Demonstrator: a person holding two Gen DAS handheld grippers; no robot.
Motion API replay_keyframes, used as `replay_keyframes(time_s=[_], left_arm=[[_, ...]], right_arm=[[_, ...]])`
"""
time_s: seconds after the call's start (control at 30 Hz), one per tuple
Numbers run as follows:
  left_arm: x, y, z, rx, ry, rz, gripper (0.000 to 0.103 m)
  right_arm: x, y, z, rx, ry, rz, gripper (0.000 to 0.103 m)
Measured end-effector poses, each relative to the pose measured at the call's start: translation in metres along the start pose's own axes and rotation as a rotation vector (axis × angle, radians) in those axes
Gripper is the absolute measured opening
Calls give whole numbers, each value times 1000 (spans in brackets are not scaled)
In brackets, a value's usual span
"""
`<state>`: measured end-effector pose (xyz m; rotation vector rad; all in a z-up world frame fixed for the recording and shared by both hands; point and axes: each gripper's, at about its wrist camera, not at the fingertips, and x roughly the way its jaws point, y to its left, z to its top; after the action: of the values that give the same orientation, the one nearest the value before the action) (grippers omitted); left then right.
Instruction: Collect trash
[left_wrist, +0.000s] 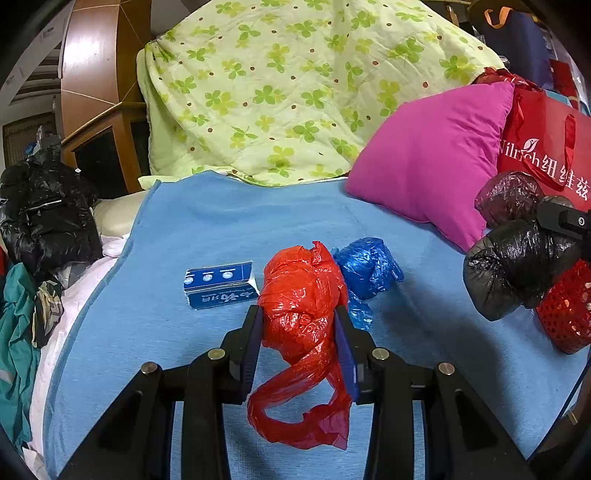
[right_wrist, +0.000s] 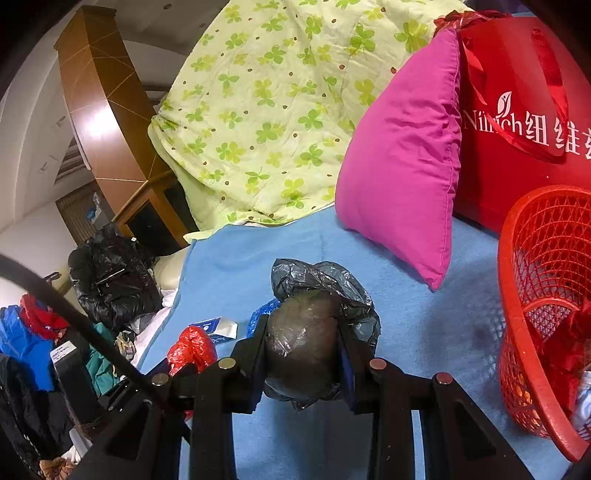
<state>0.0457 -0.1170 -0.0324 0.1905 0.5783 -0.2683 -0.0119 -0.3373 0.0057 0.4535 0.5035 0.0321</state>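
A crumpled red plastic bag (left_wrist: 303, 295) sits between the fingers of my left gripper (left_wrist: 299, 314), which is shut on it; its loose tail trails down toward the blue blanket (left_wrist: 166, 229). My right gripper (right_wrist: 303, 325) is shut on a balled black plastic bag (right_wrist: 301, 347), and that bag (left_wrist: 517, 266) also shows at the right of the left wrist view. A crumpled blue bag (left_wrist: 365, 269) and a small blue box (left_wrist: 218, 284) lie on the blanket just beyond the red bag. The red mesh basket (right_wrist: 535, 295) stands to the right of my right gripper, with trash inside.
A pink pillow (left_wrist: 432, 158) and a red shopping bag (right_wrist: 517, 122) stand at the back right, with a green clover quilt (left_wrist: 288, 85) piled behind. A black jacket (left_wrist: 44, 218) and other clothes lie off the bed's left edge. A wooden cabinet (left_wrist: 99, 110) stands behind them.
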Motion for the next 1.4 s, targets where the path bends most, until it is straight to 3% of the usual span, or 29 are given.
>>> replay_keyframes(time_s=[1.4], left_arm=[[0, -34, 0, 76, 11, -73, 40]], right_arm=[[-12, -13, -1, -29, -9, -45, 35]])
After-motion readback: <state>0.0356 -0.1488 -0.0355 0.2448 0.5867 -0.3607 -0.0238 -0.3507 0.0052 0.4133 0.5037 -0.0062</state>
